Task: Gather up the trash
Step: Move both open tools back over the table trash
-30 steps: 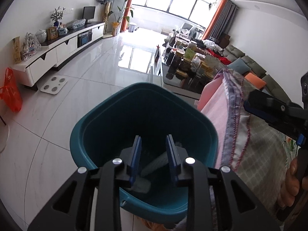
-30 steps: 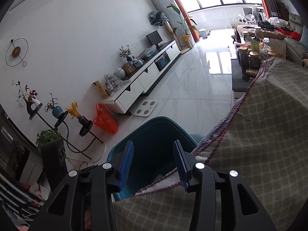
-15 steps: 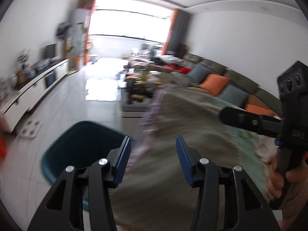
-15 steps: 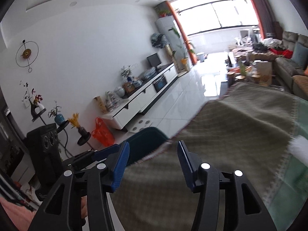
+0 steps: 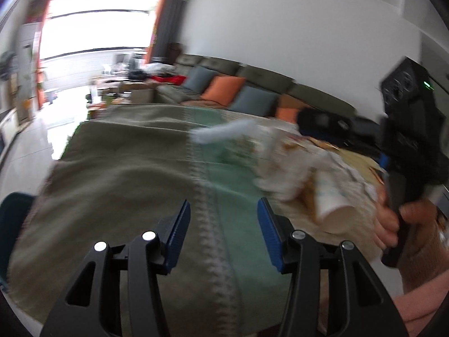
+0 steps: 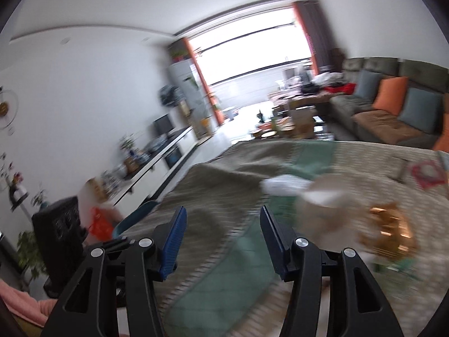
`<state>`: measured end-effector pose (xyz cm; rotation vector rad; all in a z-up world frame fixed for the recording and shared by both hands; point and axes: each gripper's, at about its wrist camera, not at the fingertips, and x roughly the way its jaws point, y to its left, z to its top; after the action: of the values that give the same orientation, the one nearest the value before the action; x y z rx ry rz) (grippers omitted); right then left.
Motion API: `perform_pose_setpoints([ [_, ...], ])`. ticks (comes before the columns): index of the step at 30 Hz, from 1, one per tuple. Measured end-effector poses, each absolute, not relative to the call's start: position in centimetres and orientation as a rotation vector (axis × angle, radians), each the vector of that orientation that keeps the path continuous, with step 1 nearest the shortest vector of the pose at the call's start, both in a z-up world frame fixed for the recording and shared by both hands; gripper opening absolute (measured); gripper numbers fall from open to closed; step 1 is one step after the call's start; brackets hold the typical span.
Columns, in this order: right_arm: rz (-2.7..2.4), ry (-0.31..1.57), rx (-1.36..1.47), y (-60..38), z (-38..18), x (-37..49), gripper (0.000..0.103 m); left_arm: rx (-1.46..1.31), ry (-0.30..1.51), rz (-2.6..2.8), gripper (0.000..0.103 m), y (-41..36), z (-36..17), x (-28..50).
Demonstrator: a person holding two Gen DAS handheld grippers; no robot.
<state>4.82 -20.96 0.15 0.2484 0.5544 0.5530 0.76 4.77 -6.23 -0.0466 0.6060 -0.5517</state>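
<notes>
Both views are blurred by motion. A cloth-covered table [image 5: 118,174] carries a heap of trash: a white tissue [image 5: 224,133], crumpled paper [image 5: 283,174] and a paper cup [image 5: 334,207] lying on its side. My left gripper [image 5: 223,224] hovers over the cloth short of the heap, open, with nothing between its jaws. My right gripper [image 6: 223,233] has its jaws opening, also empty; the tissue [image 6: 283,185], the cup [image 6: 322,205] and a golden-brown wrapper [image 6: 390,230] lie ahead to its right. A hand holds the right gripper's body [image 5: 407,140] beside the cup.
A teal bin [image 5: 11,224] stands off the table's left edge, also seen as the bin [image 6: 134,216] in the right wrist view beside an orange bag [image 6: 99,224]. A sofa with cushions [image 5: 221,90] runs behind the table, and a low white cabinet [image 6: 157,165] lines the left wall.
Both grippers have swung away from the teal bin and across the table to the right. Their jaws have spread wider. The trash heap has come into view.
</notes>
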Motion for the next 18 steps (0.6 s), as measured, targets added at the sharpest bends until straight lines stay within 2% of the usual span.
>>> perform_pose_setpoints([
  [5, 0.439, 0.535, 0.291, -25.2, -0.4, 4.0, 0.055, -0.019, 0.652, -0.723, 0.051, 0.4, -7.2, 0.0],
  [11, 0.374, 0.556, 0.345, -29.6, -2.7, 3.2, 0.055, -0.006, 0.723, -0.882, 0.069, -4.4, -8.7, -0.3],
  [14, 0.360, 0.567, 0.371, -30.9, -3.7, 2.8, 0.055, -0.003, 0.755, -0.887, 0.073, -5.7, -9.5, 0.3],
  [18, 0.356, 0.576, 0.392, -31.5, -4.7, 2.3, 0.055, -0.042, 0.802, -0.873, 0.074, -6.5, -10.2, 1.8],
])
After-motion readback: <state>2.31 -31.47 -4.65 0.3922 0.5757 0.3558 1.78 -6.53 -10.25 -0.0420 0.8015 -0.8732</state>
